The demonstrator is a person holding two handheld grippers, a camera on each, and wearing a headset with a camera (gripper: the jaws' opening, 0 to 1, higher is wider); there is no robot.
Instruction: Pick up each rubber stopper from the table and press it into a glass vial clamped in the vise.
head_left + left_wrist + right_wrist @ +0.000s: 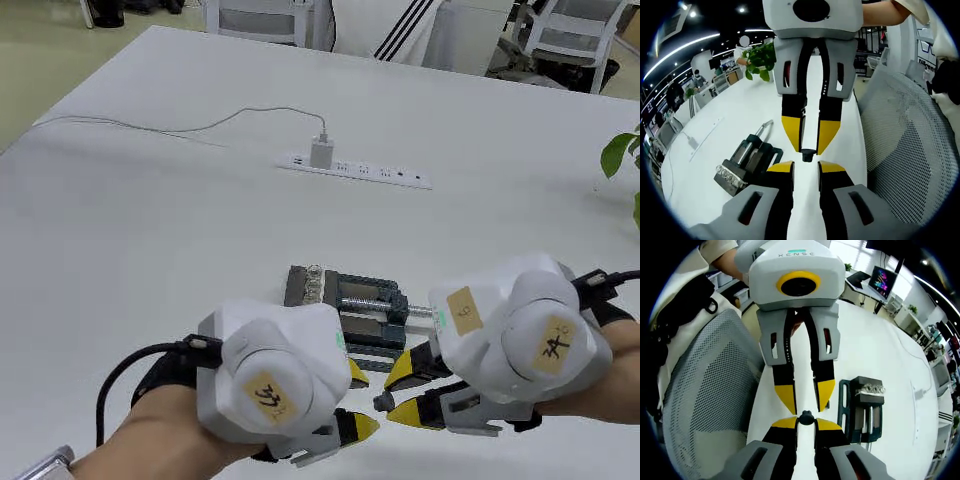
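White table (pixel 150 230) carries a power strip (pixel 355 170) toward its far side, with a white charger (pixel 321 152) plugged in and a thin cable (pixel 180 128) going off to the left. A green plant (pixel 622 152) shows at the right edge. Near the person, in the middle, stands the dark vise (pixel 362 312). A row of glass vials (pixel 315 284) is clamped at its left end in the head view, and they stand upright with their mouths up. On the near side of the vise the two grippers point at each other, tip to tip. The right gripper (pixel 392 392) has its yellow-tipped jaws closed on a small dark rubber stopper (pixel 806 416), which sits right at the tips and sticks out a little past them. The left gripper (pixel 365 400) is released: its two jaws stand apart with a clear gap and nothing is between them. In the left gripper view the stopper is just in front of this gap, near the left tips but not touching them. The stopper is beside the vise and apart from the vials. I cannot tell if it touches the table. A grey mesh chair back (pixel 905 150) shows at the side in both gripper views.
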